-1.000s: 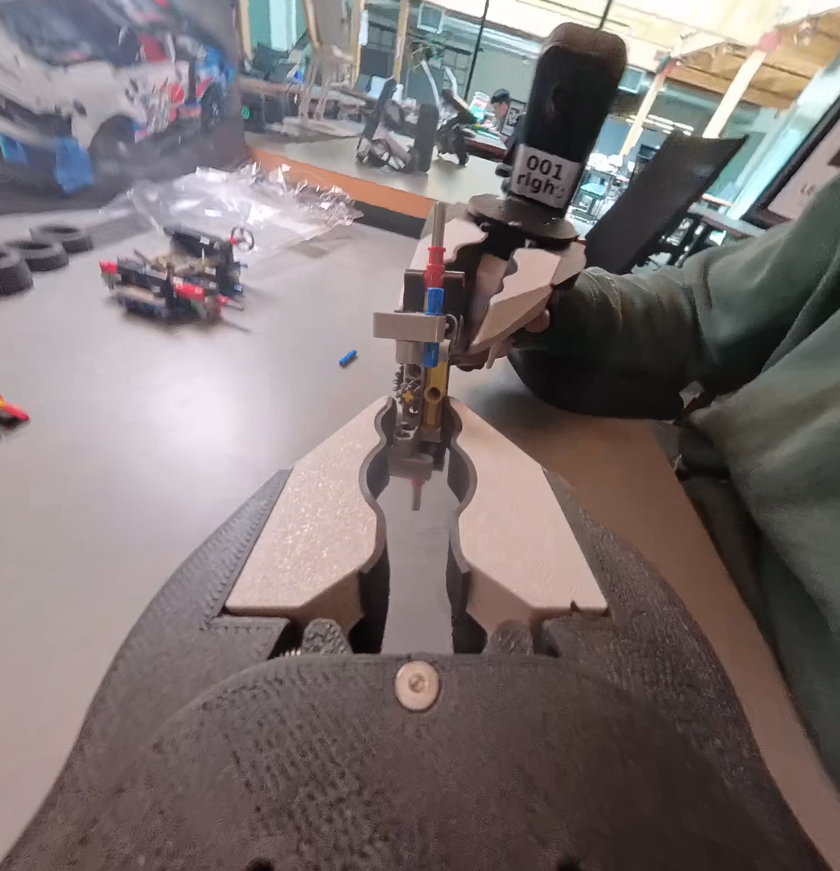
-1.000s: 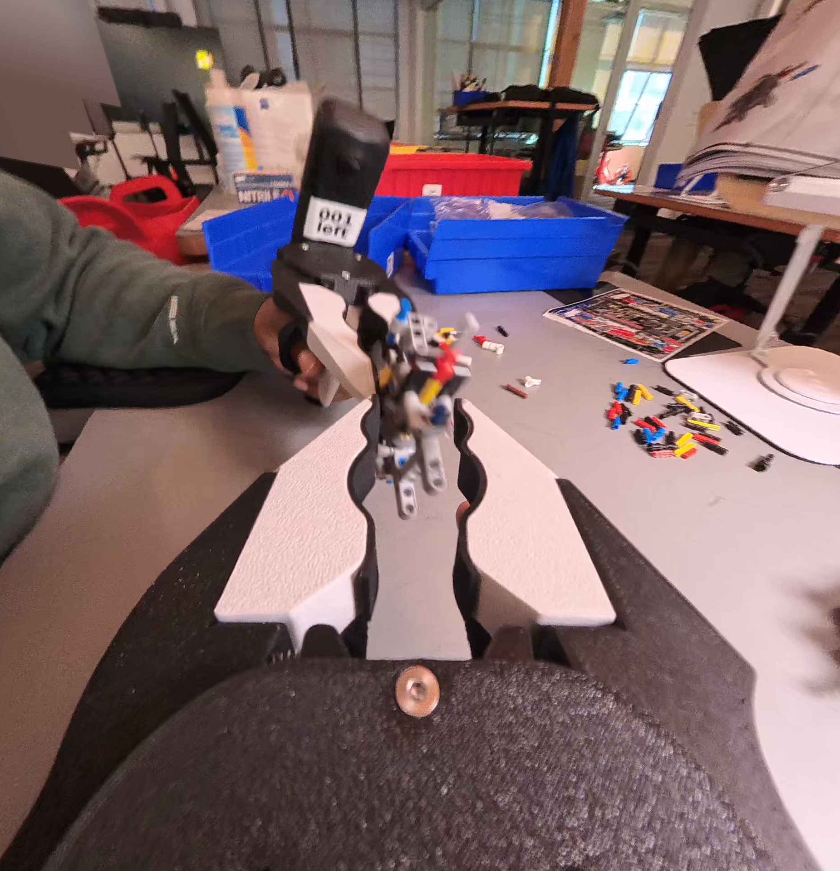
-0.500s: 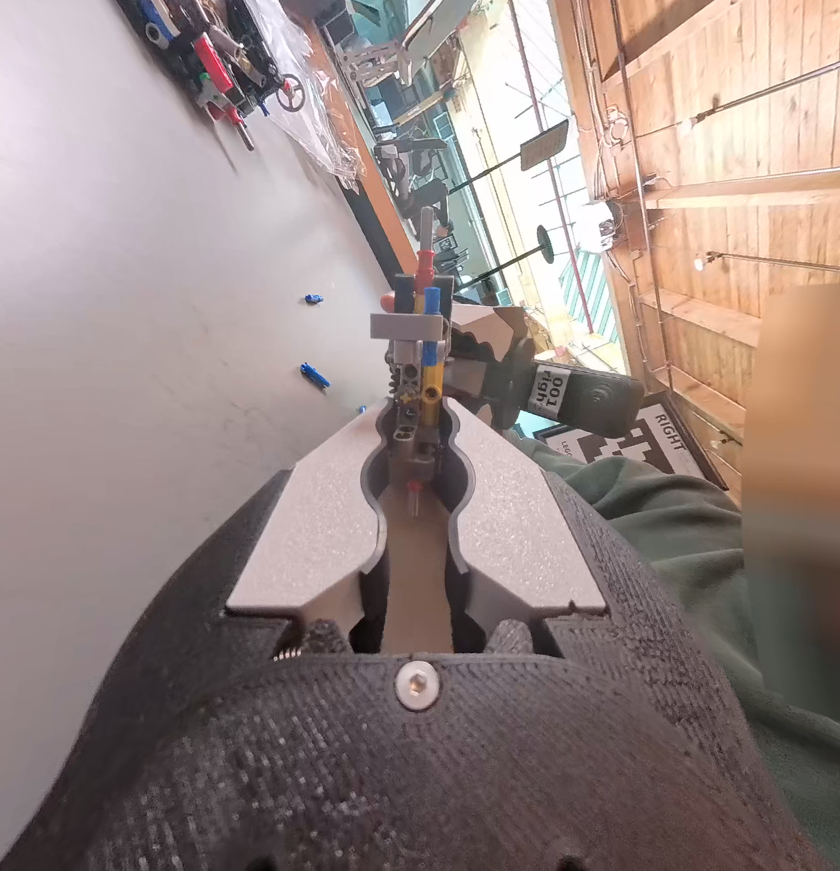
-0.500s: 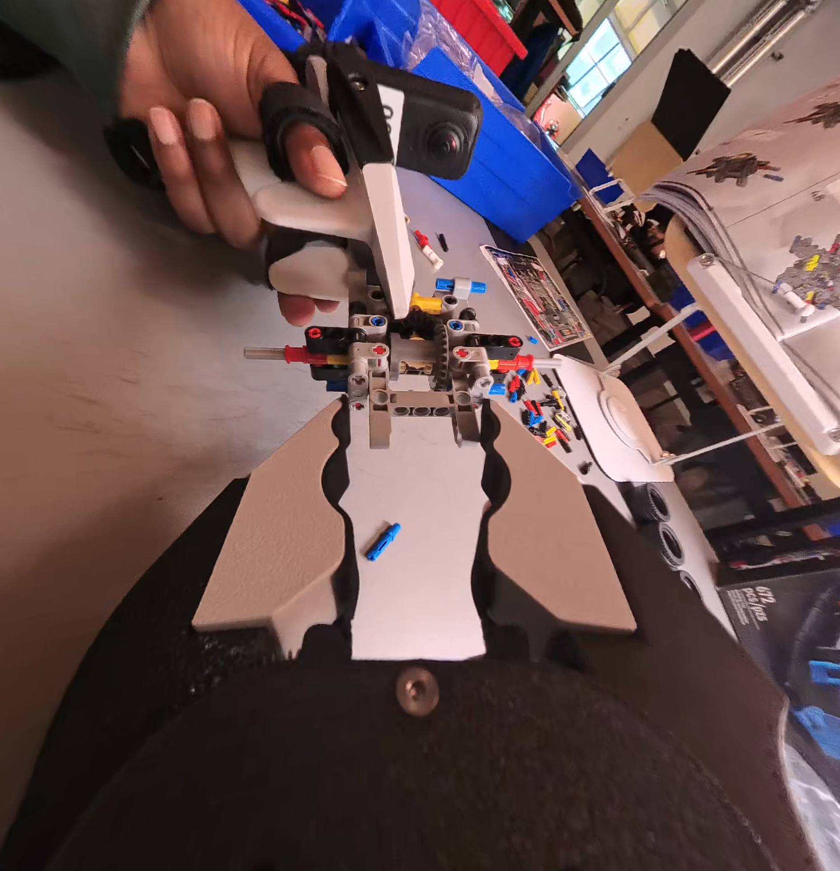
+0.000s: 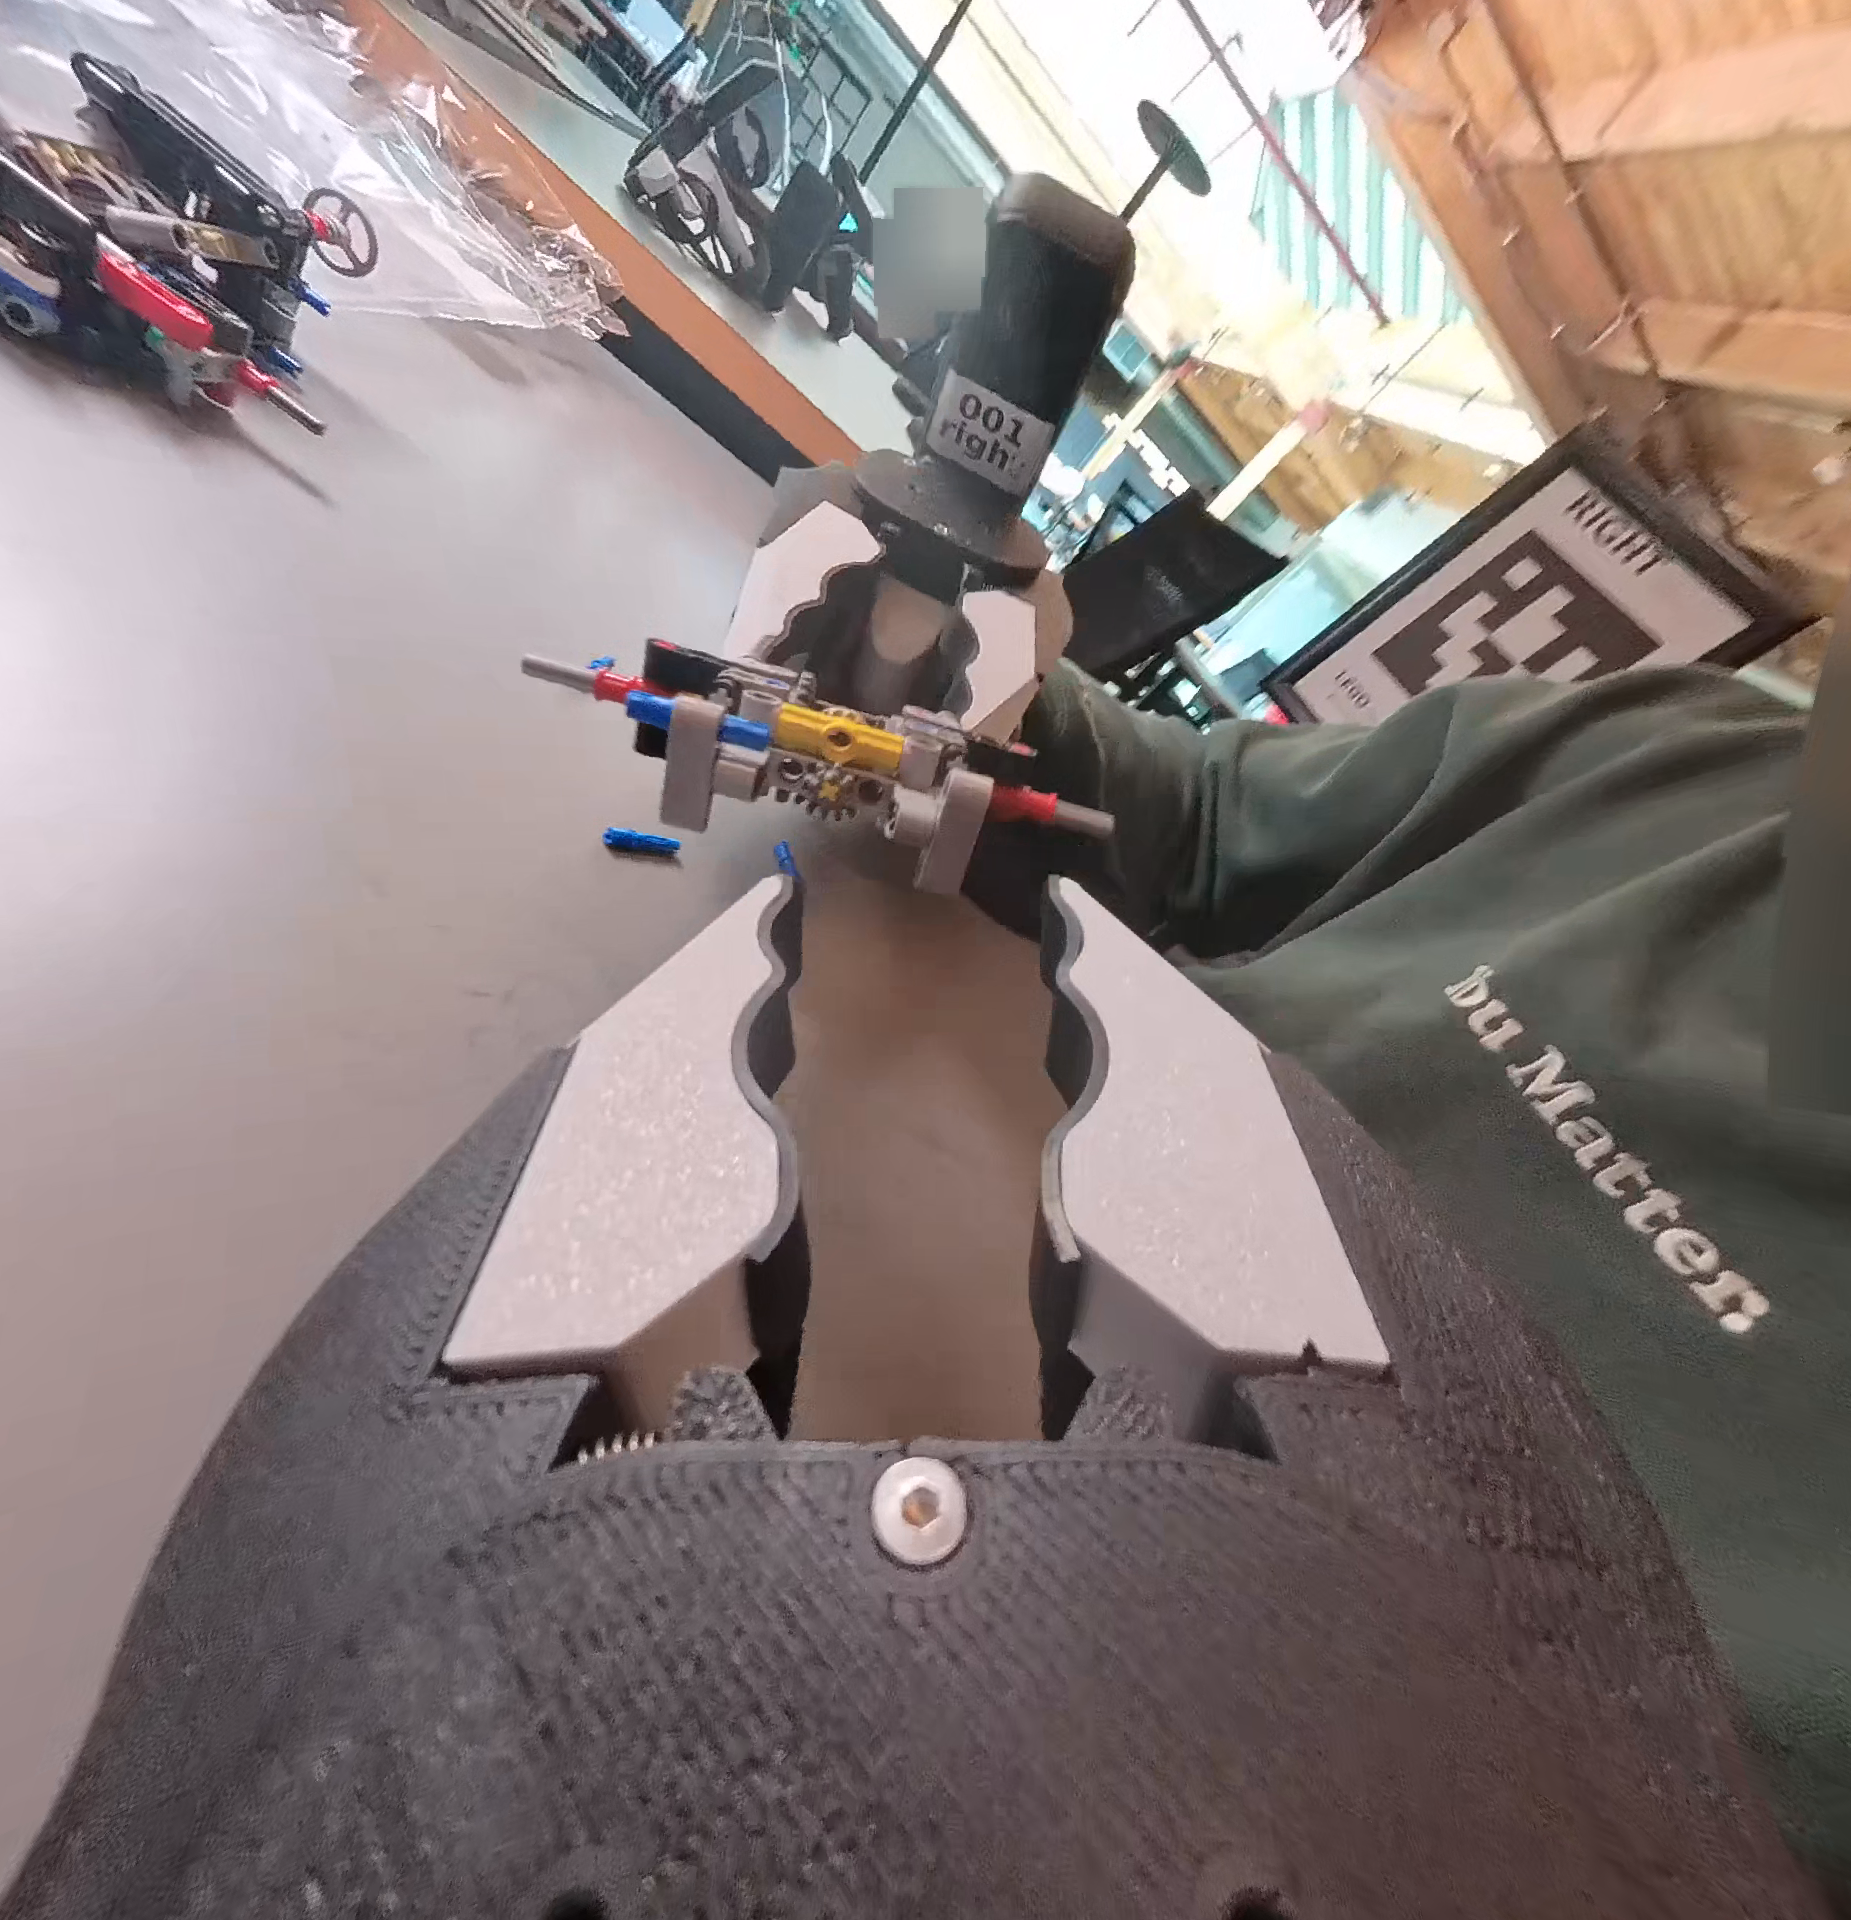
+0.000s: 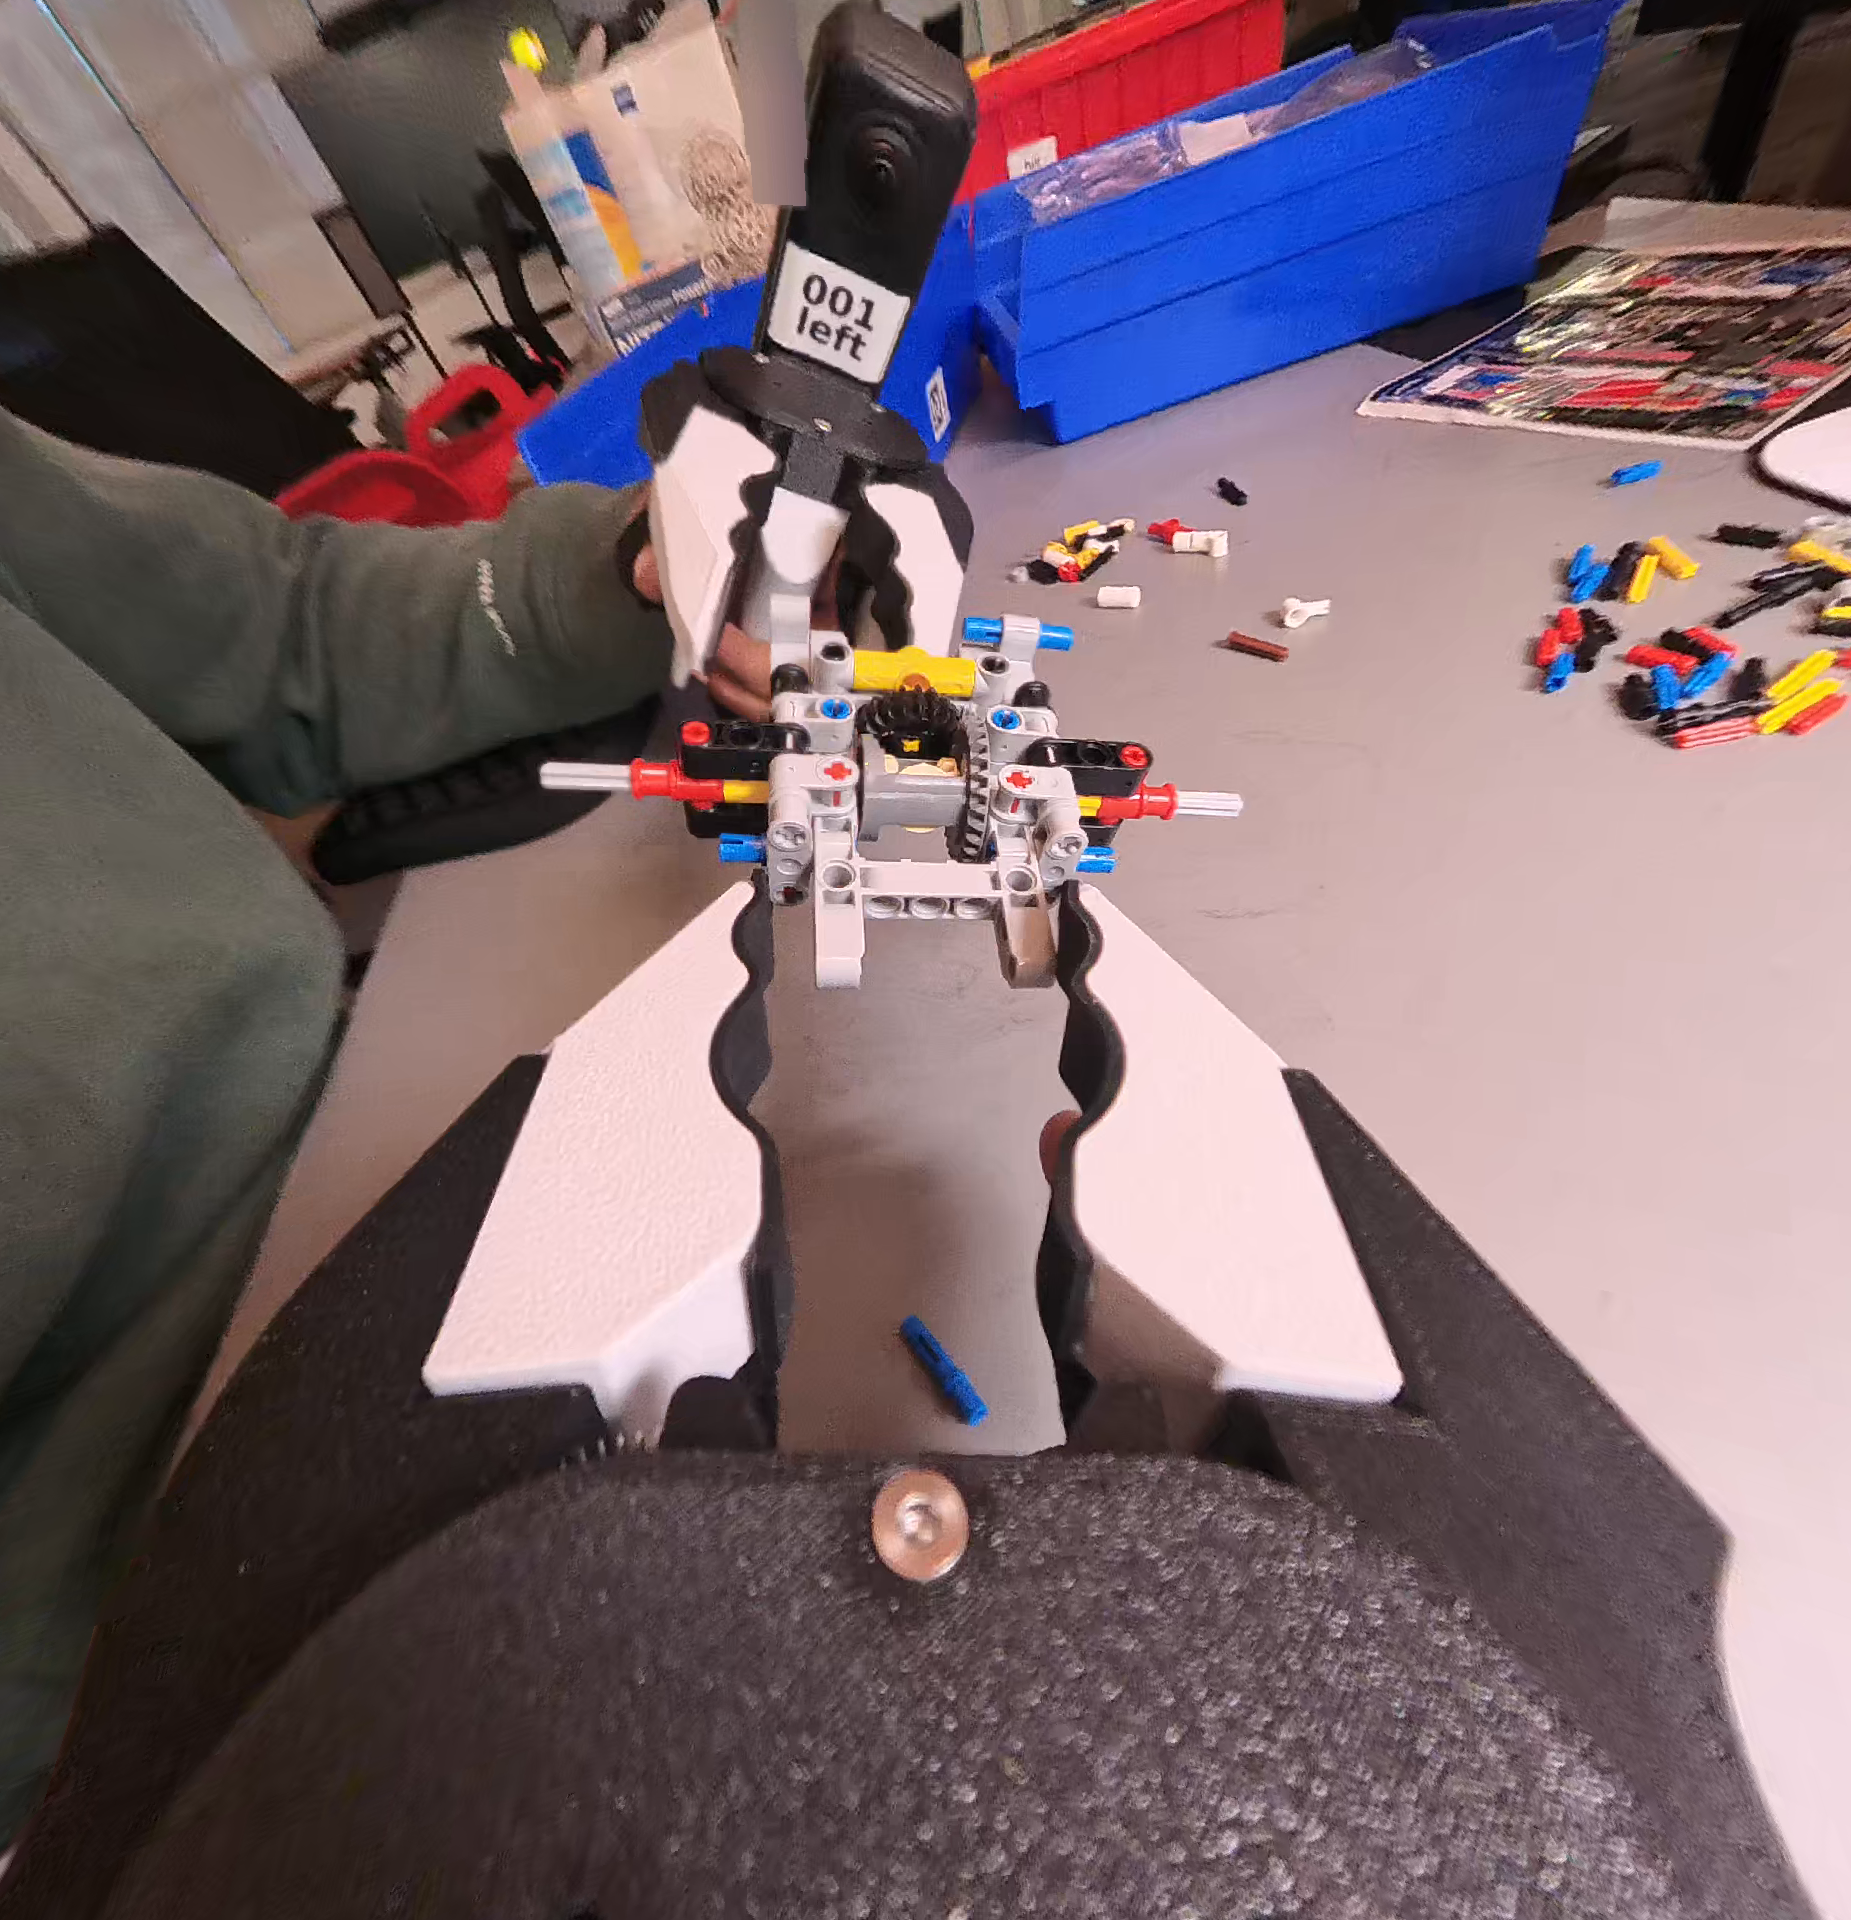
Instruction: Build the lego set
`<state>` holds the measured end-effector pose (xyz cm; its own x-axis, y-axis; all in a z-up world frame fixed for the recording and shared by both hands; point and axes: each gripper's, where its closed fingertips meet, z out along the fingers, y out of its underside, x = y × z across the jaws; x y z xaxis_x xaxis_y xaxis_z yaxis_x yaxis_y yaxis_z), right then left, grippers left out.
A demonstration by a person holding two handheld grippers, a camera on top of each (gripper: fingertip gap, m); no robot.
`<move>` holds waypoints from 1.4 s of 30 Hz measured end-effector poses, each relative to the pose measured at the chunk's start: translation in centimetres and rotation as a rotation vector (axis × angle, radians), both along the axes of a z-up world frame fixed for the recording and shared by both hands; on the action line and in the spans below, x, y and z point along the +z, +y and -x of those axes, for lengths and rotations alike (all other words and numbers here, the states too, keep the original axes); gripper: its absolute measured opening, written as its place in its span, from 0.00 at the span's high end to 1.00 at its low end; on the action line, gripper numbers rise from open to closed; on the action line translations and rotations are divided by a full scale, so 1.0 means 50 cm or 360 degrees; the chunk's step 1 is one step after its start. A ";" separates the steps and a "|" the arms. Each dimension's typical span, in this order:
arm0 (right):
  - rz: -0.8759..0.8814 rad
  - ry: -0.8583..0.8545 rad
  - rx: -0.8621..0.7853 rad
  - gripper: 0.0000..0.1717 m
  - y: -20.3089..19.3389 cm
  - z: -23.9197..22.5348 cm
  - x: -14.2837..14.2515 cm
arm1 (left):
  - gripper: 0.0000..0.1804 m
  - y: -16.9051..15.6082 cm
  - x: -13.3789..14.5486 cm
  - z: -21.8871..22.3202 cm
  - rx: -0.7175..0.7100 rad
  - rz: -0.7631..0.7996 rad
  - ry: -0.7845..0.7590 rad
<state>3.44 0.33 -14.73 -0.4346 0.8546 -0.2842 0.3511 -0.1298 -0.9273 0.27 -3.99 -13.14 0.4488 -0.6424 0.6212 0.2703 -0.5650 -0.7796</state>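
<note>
The right wrist view is showing the right claw gripping a grey brick assembly of gears and axles by its two lower legs, its pads pressing on the outer sides, just above the grey desk. The left claw is standing wide and bare just short of that assembly, not touching it. A blue pin is lying on the desk beneath the right claw, with loose coloured pins scattered well off to the right.

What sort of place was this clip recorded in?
Likely a workshop or lab bench for building-toy assembly: loose bricks on a grey table, blue bins, a part-built model.
</note>
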 end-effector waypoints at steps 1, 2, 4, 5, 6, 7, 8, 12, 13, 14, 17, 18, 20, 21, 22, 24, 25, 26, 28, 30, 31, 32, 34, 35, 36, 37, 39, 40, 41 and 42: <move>0.0039 -0.0004 0.0007 0.69 0.000 -0.001 0.003 | 0.75 0.003 -0.004 0.010 0.0038 -0.0046 0.0081; 0.0075 -0.0003 0.0021 0.69 -0.002 -0.002 0.006 | 0.75 0.009 -0.008 0.020 0.0089 -0.0110 0.0183; 0.0150 -0.0002 0.0072 0.69 -0.010 -0.007 0.013 | 0.75 0.021 -0.018 0.041 0.0203 -0.0257 0.0437; 0.0189 0.0002 0.0105 0.69 -0.016 -0.010 0.018 | 0.74 0.026 -0.020 0.047 0.0247 -0.0343 0.0565; 0.0231 0.0006 0.0146 0.69 -0.023 -0.014 0.023 | 0.72 0.028 -0.020 0.045 0.0264 -0.0435 0.0667; 0.0281 0.0010 0.0197 0.69 -0.032 -0.019 0.029 | 0.70 0.026 -0.016 0.037 0.0265 -0.0530 0.0740; 0.0337 0.0010 0.0259 0.69 -0.043 -0.024 0.035 | 0.69 0.023 -0.009 0.024 0.0256 -0.0627 0.0789; 0.0552 -0.0033 0.0513 0.69 -0.090 -0.046 0.050 | 0.69 0.001 0.016 -0.042 0.0171 -0.0931 0.0871; 0.0598 -0.0036 0.0574 0.69 -0.102 -0.051 0.054 | 0.70 -0.005 0.021 -0.058 0.0141 -0.0963 0.0851; 0.0637 -0.0045 0.0637 0.69 -0.114 -0.056 0.057 | 0.72 -0.014 0.028 -0.073 0.0107 -0.0994 0.0810; 0.0757 -0.0036 0.0768 0.69 -0.134 -0.067 0.074 | 0.82 -0.044 0.057 -0.108 0.0015 -0.1085 0.0659; 0.0812 -0.0026 0.0776 0.69 -0.133 -0.067 0.082 | 0.83 -0.046 0.064 -0.108 0.0029 -0.1105 0.0656; 0.0884 0.0004 0.0713 0.68 -0.121 -0.056 0.094 | 0.85 -0.041 0.072 -0.100 0.0093 -0.1123 0.0694; 0.0887 0.0018 0.0646 0.68 -0.109 -0.047 0.094 | 0.86 -0.035 0.075 -0.092 0.0139 -0.1112 0.0713; 0.0866 0.0029 0.0565 0.68 -0.094 -0.037 0.091 | 0.86 -0.027 0.073 -0.081 0.0184 -0.1085 0.0741; 0.0767 0.0099 0.0367 0.67 -0.055 -0.019 0.091 | 0.86 -0.009 0.065 -0.057 0.0277 -0.1033 0.0824; 0.0696 0.0153 0.0273 0.66 -0.033 -0.015 0.096 | 0.86 -0.001 0.059 -0.045 0.0311 -0.1006 0.0866; 0.0595 0.0209 0.0177 0.65 -0.013 -0.012 0.100 | 0.86 0.007 0.050 -0.032 0.0347 -0.0963 0.0913; 0.0327 0.0319 0.0008 0.64 0.017 -0.012 0.108 | 0.86 0.028 0.027 -0.001 0.0439 -0.0857 0.1055; 0.0003 0.0410 -0.0123 0.64 0.025 -0.010 0.116 | 0.86 0.046 0.001 0.029 0.0527 -0.0751 0.1234; -0.0190 0.0443 -0.0154 0.64 0.017 -0.007 0.115 | 0.86 0.051 -0.011 0.039 0.0556 -0.0705 0.1310; -0.0390 0.0453 -0.0169 0.64 0.004 -0.001 0.109 | 0.86 0.055 -0.021 0.044 0.0570 -0.0664 0.1371; -0.0780 0.0435 -0.0175 0.63 -0.024 0.018 0.084 | 0.86 0.057 -0.038 0.041 0.0550 -0.0610 0.1449; -0.0964 0.0428 -0.0161 0.63 -0.038 0.027 0.069 | 0.85 0.057 -0.045 0.037 0.0534 -0.0592 0.1477; -0.1130 0.0426 -0.0151 0.63 -0.048 0.035 0.056 | 0.85 0.056 -0.052 0.032 0.0514 -0.0579 0.1509; -0.1268 0.0423 -0.0139 0.65 -0.056 0.042 0.045 | 0.85 0.055 -0.058 0.027 0.0493 -0.0576 0.1544; -0.1422 0.0421 -0.0091 0.71 -0.069 0.047 0.027 | 0.85 0.051 -0.067 0.017 0.0452 -0.0591 0.1609; -0.1443 0.0417 -0.0071 0.76 -0.073 0.047 0.020 | 0.85 0.049 -0.070 0.014 0.0437 -0.0591 0.1631; -0.1448 0.0414 -0.0074 0.83 -0.071 0.047 0.017 | 0.85 0.047 -0.073 0.010 0.0421 -0.0591 0.1639; -0.1445 0.0430 -0.0088 0.86 -0.068 0.046 0.018 | 0.85 0.045 -0.074 0.007 0.0406 -0.0597 0.1636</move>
